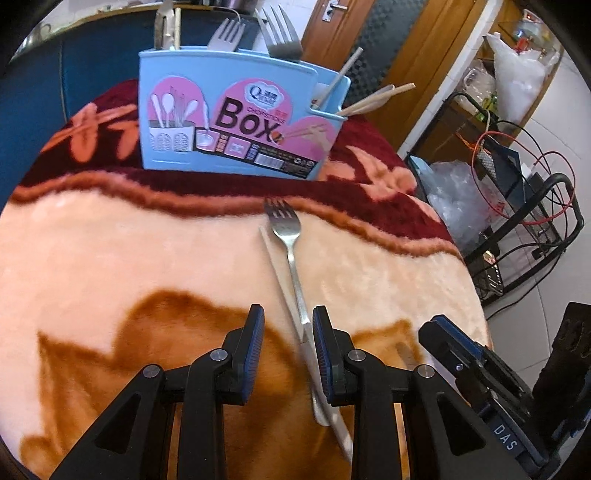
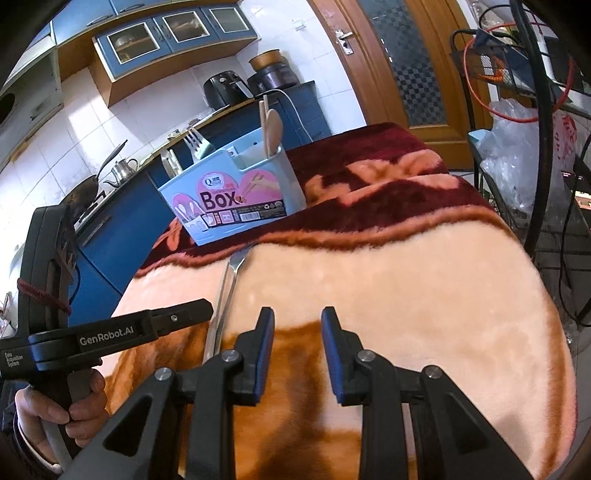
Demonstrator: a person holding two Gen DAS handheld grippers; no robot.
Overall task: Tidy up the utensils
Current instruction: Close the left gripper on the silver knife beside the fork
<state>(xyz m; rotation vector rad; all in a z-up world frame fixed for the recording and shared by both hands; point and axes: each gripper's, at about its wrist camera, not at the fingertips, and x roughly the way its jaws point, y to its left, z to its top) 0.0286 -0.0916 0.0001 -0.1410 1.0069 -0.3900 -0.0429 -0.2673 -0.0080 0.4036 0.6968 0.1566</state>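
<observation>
progress: blue utensil box (image 1: 229,122) already holds forks, wooden spoons, chopsticks; one fork (image 1: 291,258) and what may be a pale chopstick (image 1: 280,273) still lie on the blanket-covered bench (image 1: 110,258) | left tool (image 1: 288,354): jaws part-open, astride fork handle, not gripping | right tool (image 2: 297,354): part-open, empty | writing: "Box", "CHOPSTICKS", "GenRobot.AI"

A plush blanket (image 2: 424,295), cream with maroon floral border, fills the frame's middle. Upper left: blue cabinets (image 2: 173,31), a metal kettle (image 2: 123,168). Upper centre: a black air fryer (image 2: 223,88). Upper right: a wooden door (image 2: 399,62), a wire rack (image 1: 517,206).
</observation>
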